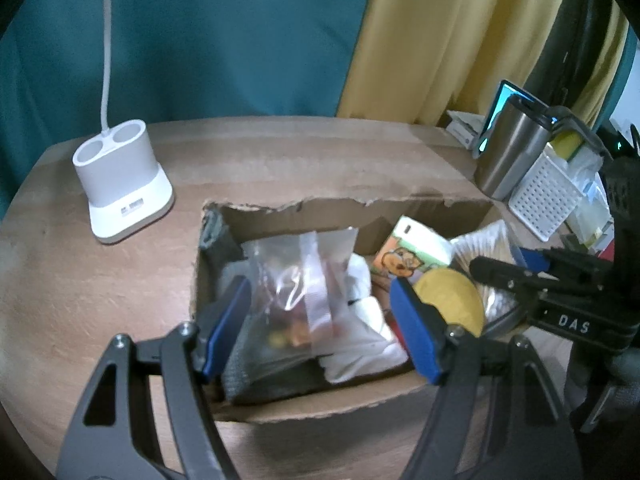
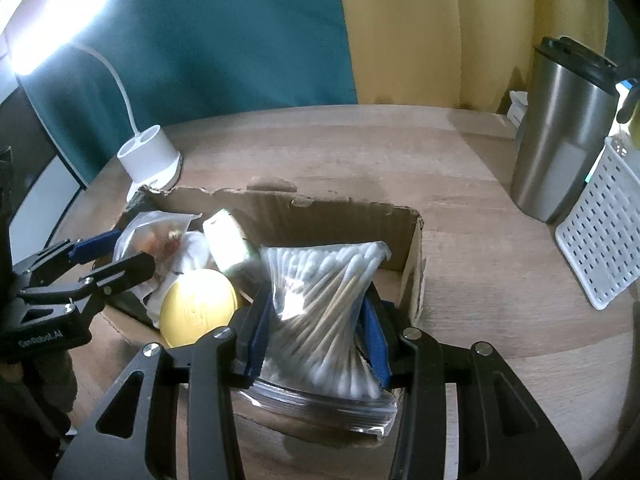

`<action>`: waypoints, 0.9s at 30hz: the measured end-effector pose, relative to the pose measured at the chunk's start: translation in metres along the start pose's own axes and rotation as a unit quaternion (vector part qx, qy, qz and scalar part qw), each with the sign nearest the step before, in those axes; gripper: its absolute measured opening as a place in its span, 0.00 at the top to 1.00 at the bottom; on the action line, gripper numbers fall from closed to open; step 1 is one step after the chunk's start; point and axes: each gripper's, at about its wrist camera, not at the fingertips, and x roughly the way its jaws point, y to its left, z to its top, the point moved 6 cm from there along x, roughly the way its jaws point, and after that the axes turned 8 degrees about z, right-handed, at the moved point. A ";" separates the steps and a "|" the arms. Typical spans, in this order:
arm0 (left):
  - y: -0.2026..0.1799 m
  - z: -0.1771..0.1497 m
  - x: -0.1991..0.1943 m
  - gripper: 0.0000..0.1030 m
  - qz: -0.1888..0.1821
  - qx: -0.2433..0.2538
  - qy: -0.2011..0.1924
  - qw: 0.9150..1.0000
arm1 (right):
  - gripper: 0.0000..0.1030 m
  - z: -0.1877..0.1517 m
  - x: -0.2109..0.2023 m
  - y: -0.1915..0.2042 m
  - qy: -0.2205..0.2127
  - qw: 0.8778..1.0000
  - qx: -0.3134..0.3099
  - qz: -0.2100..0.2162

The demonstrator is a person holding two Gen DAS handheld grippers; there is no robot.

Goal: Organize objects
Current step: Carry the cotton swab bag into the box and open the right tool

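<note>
right wrist view: your right gripper (image 2: 316, 340) is clenched on a clear bag of cotton swabs (image 2: 324, 312), pinching it at its middle so it bulges above and below, at the near right end of a torn cardboard box (image 2: 344, 220). beside it in the box lie a yellow ball (image 2: 196, 308) and a small zip bag (image 1: 296, 280). your left gripper (image 1: 320, 320) hangs spread wide over that zip bag, gripping nothing. on the wooden table (image 2: 460, 184) stand a steel tumbler (image 2: 560, 136), a white basket (image 2: 600, 240) and a white lamp base (image 1: 120, 184)
</note>
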 end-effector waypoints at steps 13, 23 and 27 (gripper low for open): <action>0.000 -0.009 -0.024 0.29 -0.002 -0.001 -0.017 1.000 | 0.43 -0.007 -0.015 0.009 -0.007 1.000 -0.005 -0.003; -0.004 -0.026 -0.047 0.29 -0.007 0.001 -0.027 1.000 | 0.43 -0.025 -0.038 0.024 -0.018 1.000 -0.008 -0.009; -0.005 -0.035 -0.055 0.29 -0.006 0.005 -0.027 1.000 | 0.43 -0.033 -0.045 0.032 -0.022 1.000 -0.008 -0.007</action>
